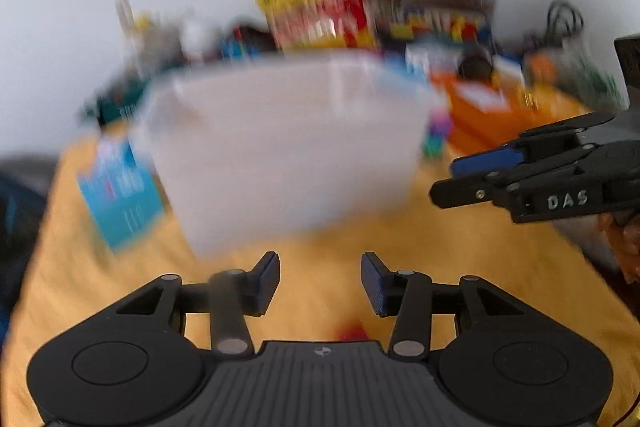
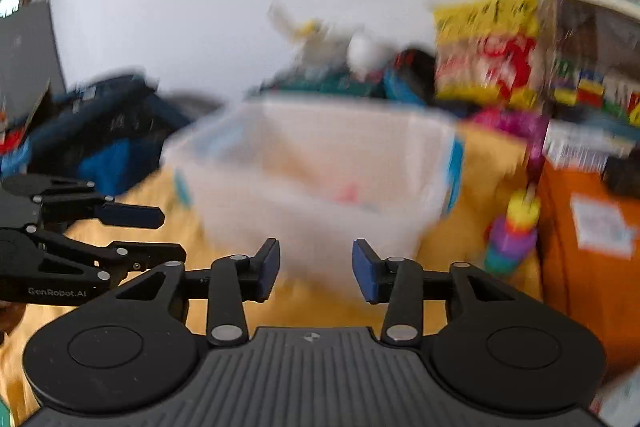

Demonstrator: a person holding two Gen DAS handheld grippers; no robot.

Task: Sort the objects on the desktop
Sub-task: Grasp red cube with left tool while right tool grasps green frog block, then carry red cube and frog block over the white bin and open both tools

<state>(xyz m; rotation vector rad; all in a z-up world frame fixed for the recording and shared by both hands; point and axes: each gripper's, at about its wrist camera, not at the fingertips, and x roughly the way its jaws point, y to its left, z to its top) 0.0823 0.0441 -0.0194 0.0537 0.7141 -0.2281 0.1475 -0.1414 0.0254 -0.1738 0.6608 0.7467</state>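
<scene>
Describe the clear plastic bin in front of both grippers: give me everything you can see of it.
The plastic bin is a translucent, whitish rectangular tub with no lid, sitting upright on the yellow cloth. Something pinkish shows faintly inside, too blurred to identify. A blue box lies close by one side. Neither gripper touches the bin; both sets of jaws stand open short of it.

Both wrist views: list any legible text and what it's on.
"DAS": side of the right gripper, in the left wrist view.
"GenRobot.AI": side of the left gripper, in the right wrist view.
Yellow-red package, blue box, white label on the orange box: print too blurred to read.
</scene>
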